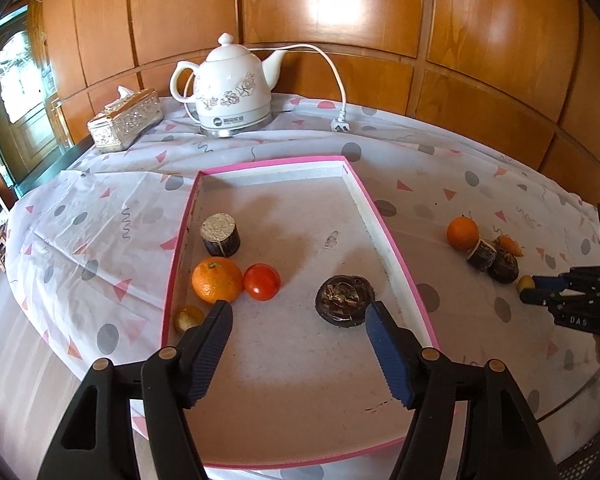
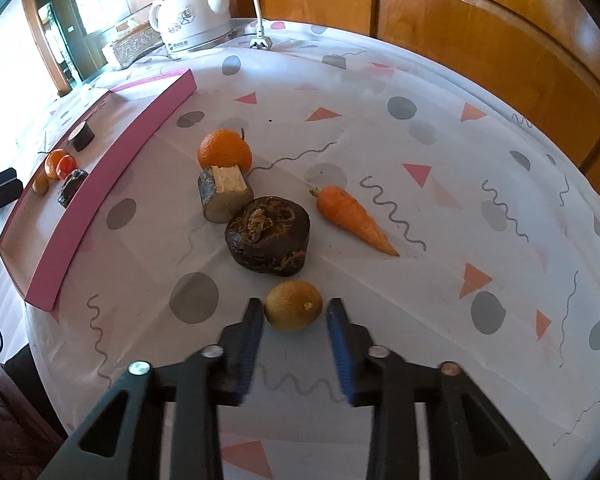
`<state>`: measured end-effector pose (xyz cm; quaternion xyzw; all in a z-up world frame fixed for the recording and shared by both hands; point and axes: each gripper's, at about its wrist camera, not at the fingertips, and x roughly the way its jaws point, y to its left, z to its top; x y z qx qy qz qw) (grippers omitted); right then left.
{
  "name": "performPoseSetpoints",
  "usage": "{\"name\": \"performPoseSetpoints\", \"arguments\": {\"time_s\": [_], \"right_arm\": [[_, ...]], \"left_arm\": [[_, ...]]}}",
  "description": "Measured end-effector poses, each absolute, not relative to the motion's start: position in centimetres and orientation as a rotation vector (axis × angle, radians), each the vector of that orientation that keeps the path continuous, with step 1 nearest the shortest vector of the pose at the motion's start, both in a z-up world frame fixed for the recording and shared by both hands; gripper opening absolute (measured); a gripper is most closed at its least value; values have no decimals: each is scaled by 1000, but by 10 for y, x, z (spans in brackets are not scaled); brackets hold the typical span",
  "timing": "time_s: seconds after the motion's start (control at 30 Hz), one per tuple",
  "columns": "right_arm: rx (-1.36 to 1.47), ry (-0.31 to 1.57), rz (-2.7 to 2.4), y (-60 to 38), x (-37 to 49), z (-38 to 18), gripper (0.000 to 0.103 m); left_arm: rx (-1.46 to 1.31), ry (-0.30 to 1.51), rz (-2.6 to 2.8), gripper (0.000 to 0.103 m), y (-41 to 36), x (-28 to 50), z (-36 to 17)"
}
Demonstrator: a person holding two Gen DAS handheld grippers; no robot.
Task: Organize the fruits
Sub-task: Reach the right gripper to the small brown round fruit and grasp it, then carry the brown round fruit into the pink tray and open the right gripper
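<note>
Left gripper: I see my left gripper (image 1: 298,314) over the pink tray (image 1: 394,252), jaws spread wide, holding nothing.
Right gripper: my right gripper (image 2: 294,312) has its jaws spread around a small yellow-green fruit (image 2: 293,305) on the cloth; one finger looks to touch it, the other is a bit apart.
In the tray: an orange (image 1: 216,280) touching a red tomato (image 1: 261,281), a short cut log piece (image 1: 219,234), a little yellow fruit (image 1: 189,317) partly behind my left finger, and a dark lumpy root (image 1: 345,294) just beside my other finger.
On the cloth: a second orange (image 2: 224,151), a rough cut stick piece (image 2: 225,192), a dark bumpy round root (image 2: 269,234) and a pointy carrot (image 2: 354,218), all close past the small fruit.
Table: round, with a white tablecloth (image 2: 380,120) with grey dots and pink triangles.
Back of table: a shiny white kettle (image 1: 230,88) with its cord and plug (image 1: 341,125), and a sparkly tissue box (image 1: 125,119).
Room: glossy brown wood wall panels (image 1: 340,8).
</note>
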<state>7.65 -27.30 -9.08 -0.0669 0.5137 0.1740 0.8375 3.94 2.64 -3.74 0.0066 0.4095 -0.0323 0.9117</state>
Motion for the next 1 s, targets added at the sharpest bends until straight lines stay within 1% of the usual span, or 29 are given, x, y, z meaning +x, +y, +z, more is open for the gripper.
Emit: {"name": "performPoseSetpoints", "arguments": {"time_s": [0.17,0.33,0.4,0.57,0.8,1.0], "right_arm": [[-167,1095,360,-270,74,-91,30],[-171,1101,367,-267,69,-89,30],[-179,1100,377,-264,65,-88,30],[-157,1082,403,-253,59,-75,29],[-144,1018,508,-207,52,-49,29],[-123,969,591,-154,65,-28,30]], "left_arm": [[2,813,-42,75,33,32,-29],[-10,785,-26,77,41,27,-23],[-18,778,-19,80,45,26,-21],[-34,776,-1,81,52,25,-20],[-44,770,9,83,58,22,-20],[-52,761,17,83,65,19,-19]]}}
